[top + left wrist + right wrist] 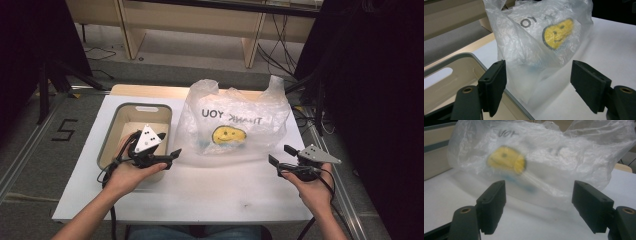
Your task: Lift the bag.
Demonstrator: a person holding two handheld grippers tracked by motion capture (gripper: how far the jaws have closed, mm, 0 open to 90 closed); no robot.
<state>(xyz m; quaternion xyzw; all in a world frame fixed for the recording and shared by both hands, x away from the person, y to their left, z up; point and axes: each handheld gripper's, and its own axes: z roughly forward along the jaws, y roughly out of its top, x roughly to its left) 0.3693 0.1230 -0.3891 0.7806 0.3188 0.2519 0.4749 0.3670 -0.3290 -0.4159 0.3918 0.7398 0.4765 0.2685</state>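
High view: a clear plastic bag [235,120] with a yellow smiley face stands at the far middle of a white table [210,190]. Just left of it sits a beige bin [112,127]. The left gripper [170,156], over the bin's near right corner, and the right gripper [279,156], near the bag's right side, both have jaws spread wide, holding nothing and clear of the bag.

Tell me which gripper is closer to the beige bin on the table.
The left. The left gripper hovers at the beige bin, over its near right corner, open. The right gripper is off on the far side of the plastic bag, also open.
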